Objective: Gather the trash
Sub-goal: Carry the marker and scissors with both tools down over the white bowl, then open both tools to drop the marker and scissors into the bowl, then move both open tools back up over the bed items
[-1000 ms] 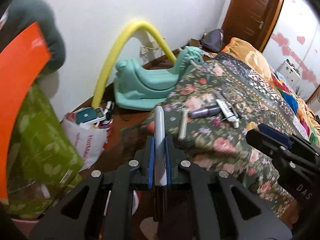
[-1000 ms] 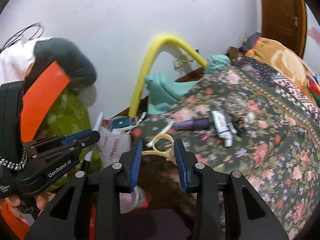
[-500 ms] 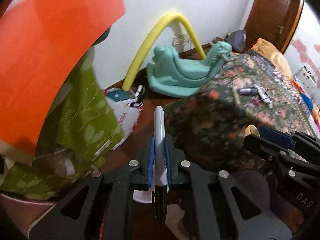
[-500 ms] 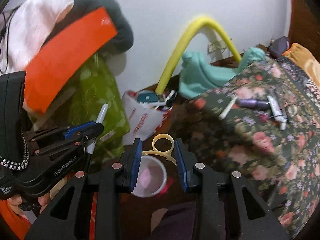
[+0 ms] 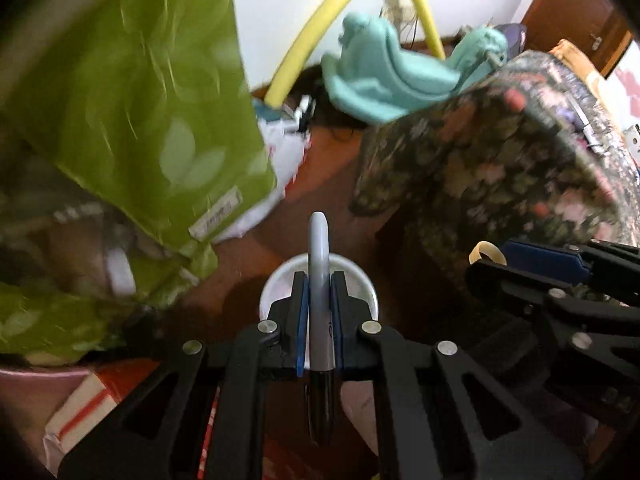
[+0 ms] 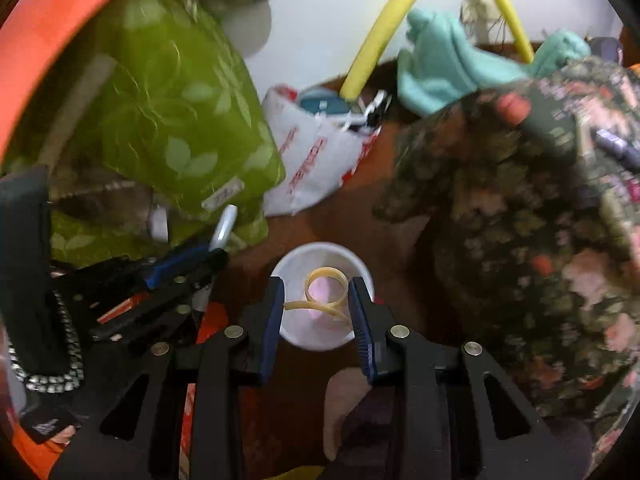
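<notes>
My left gripper (image 5: 319, 284) is shut on a grey marker pen (image 5: 319, 248) with a black end, held above a small white bin (image 5: 276, 292) on the brown floor. My right gripper (image 6: 316, 292) is shut on a curled yellow plastic strip (image 6: 325, 288), directly over the same white bin (image 6: 292, 264). In the right wrist view the left gripper (image 6: 212, 256) with the pen (image 6: 223, 227) is at the left. In the left wrist view the right gripper (image 5: 492, 260) with the strip (image 5: 486, 251) is at the right.
A floral bedspread (image 6: 520, 208) with a few small items hangs down at the right. A green leaf-print bag (image 6: 172, 120), a white shopping bag (image 6: 312, 156), a teal ride-on toy (image 5: 384, 80) and a yellow foam tube (image 5: 320, 28) stand along the wall.
Both grippers have swung down and left, away from the bed, and now hang over the white bin. Each keeps its hold on its item.
</notes>
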Motion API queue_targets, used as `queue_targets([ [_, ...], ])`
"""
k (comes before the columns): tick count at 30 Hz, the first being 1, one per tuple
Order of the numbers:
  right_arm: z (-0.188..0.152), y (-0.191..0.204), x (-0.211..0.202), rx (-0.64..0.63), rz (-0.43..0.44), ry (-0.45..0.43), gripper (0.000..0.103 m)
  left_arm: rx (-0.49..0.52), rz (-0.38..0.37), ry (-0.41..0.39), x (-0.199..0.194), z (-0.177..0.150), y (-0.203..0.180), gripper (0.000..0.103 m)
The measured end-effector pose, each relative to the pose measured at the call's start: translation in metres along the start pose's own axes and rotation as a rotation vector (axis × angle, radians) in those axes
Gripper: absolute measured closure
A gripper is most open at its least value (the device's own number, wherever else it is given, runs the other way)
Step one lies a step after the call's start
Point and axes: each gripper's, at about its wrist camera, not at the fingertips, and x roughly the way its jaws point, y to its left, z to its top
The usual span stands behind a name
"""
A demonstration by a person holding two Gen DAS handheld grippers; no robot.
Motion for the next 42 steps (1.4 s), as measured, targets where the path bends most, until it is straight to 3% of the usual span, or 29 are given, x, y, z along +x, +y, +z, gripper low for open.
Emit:
queue_targets([
  [7,0.004,-0.009,0.048,0.093,0.064,0.161,0.073,-0.072,-0.010,0.123,0.056,-0.009,0.022,0.094],
  [12,0.010,-0.017,0.072,0.156,0.089,0.228,0.072,-0.111,0.002,0.189,0.088,-0.011,0.029,0.094],
  [17,0.016,-0.013,0.088,0.144,0.049,0.263,0.071,-0.125,0.008,0.210,0.103,-0.010,0.030,0.094],
  [19,0.014,-0.013,0.091,0.146,0.050,0.277,0.068,-0.136,-0.004,0.211,0.104,-0.008,0.031,0.094],
  [21,0.014,-0.014,0.091,0.151,0.051,0.280,0.054,-0.143,-0.014,0.213,0.104,-0.005,0.032,0.094],
  [28,0.016,-0.023,0.067,0.182,0.069,0.217,0.051,-0.134,0.006,0.205,0.097,0.002,0.031,0.093],
  [38,0.009,-0.034,-0.001,0.110,-0.030,0.043,0.051,-0.048,0.034,0.117,0.053,0.010,0.002,0.090],
  [42,0.002,-0.046,-0.033,0.108,-0.055,-0.037,0.051,-0.008,0.032,0.059,0.027,0.018,-0.019,0.066],
])
